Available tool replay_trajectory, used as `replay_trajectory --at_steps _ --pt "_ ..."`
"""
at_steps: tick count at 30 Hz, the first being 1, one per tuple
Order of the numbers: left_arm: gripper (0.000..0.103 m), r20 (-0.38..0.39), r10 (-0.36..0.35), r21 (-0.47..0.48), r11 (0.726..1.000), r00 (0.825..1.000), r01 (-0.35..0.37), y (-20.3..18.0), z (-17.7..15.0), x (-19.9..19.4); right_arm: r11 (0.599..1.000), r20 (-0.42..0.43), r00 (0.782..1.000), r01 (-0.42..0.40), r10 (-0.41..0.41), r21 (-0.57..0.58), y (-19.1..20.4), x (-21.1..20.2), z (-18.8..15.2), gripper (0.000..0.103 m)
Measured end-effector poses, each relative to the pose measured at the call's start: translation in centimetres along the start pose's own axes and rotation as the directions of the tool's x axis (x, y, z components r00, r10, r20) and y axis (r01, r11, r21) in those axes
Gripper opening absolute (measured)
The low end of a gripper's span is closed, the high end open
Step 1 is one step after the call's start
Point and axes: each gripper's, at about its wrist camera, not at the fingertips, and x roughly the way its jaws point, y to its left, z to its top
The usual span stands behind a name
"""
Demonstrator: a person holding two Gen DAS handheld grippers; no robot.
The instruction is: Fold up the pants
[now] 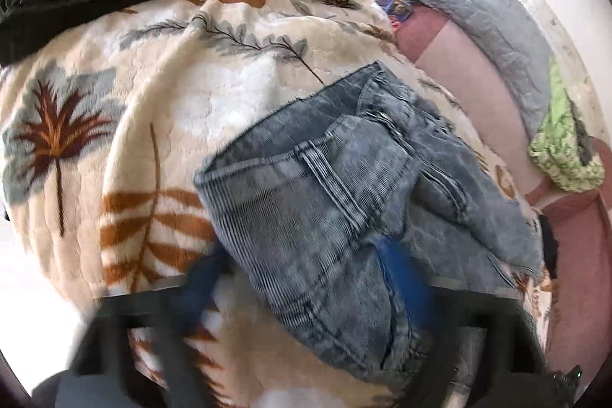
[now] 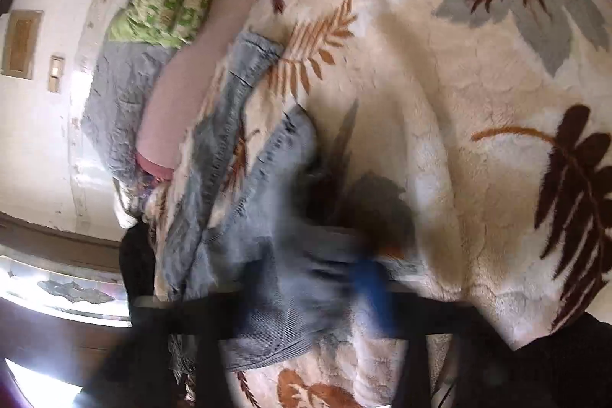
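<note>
Left wrist view shows the pants, faded blue-grey corduroy with a washed, mottled look, lying bunched on the cream leaf-print blanket that covers the bed. Fine ribs run along the cloth, a double-stitched seam crosses the nearest fold, and a raw frayed hem shows at the far end of the pile. My left tool sits at the near edge of the pants with its blue fingers on either side of a thick fold, narrowed onto it so that the cloth is pinched between them. From the right wrist view the pants stretch away from me in two long legs, the further one slightly apart from the nearer, both rumpled on the blanket. My right tool is blurred, but its blue finger is pressed against a bunched fold of the pants that fills the narrow gap. Beyond the pants lie a grey quilted pillow and a green patterned cloth.
</note>
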Motion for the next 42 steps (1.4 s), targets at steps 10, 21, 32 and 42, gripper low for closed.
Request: replay_trajectory --at_steps 10,21,32,42 --pt "0.005 0.227 0.134 0.117 0.980 0.965 -0.163 -1.8 -1.3 -6.1 0.906 0.192 0.968 0.222 -0.161 -0.361 6.9 -4.7 -1.3 0.013" --pt "0.077 0.224 0.181 0.103 0.973 0.958 -0.208 -0.7 -0.3 -8.2 0.917 0.238 0.951 0.264 -0.196 -0.299 5.1 -6.7 1.3 0.078" --pt "0.078 0.049 0.163 0.439 0.883 0.985 -0.168 -8.5 -1.3 1.2 0.950 -0.133 0.978 0.113 -0.157 -0.290 5.4 3.3 7.9 0.007" --pt "0.080 0.060 0.216 0.487 0.846 0.975 -0.217 -8.2 -3.3 2.7 0.720 0.264 0.866 0.500 -0.424 -0.482 6.9 2.1 5.7 0.032"
